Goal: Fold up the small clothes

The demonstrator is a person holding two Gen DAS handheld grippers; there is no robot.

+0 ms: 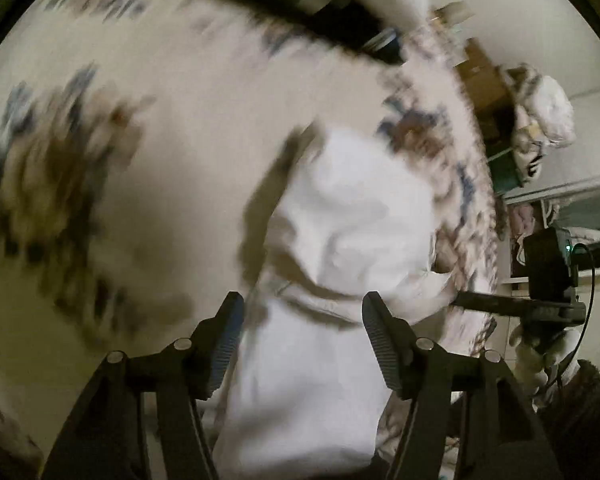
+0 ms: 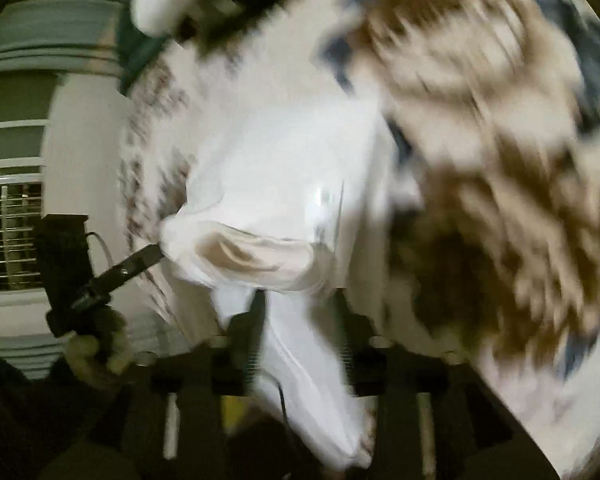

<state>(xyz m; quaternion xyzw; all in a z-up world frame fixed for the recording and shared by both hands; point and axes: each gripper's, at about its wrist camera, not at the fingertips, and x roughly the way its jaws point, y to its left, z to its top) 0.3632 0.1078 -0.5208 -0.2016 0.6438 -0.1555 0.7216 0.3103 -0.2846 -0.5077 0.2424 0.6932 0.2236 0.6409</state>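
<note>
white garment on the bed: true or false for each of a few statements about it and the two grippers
1. The white garment lies on a patterned bedspread. True.
2. The left gripper is clamped shut. False: its fingers stand wide apart over the garment.
3. The garment is black. False: it is white.
4. The right gripper has cloth running between its fingers. True.
5. The left wrist view shows the other gripper at its right edge. True.

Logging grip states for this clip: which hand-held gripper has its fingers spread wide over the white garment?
The left hand-held gripper: its fingers stand far apart over the white garment. The right hand-held gripper looks narrower.
</note>
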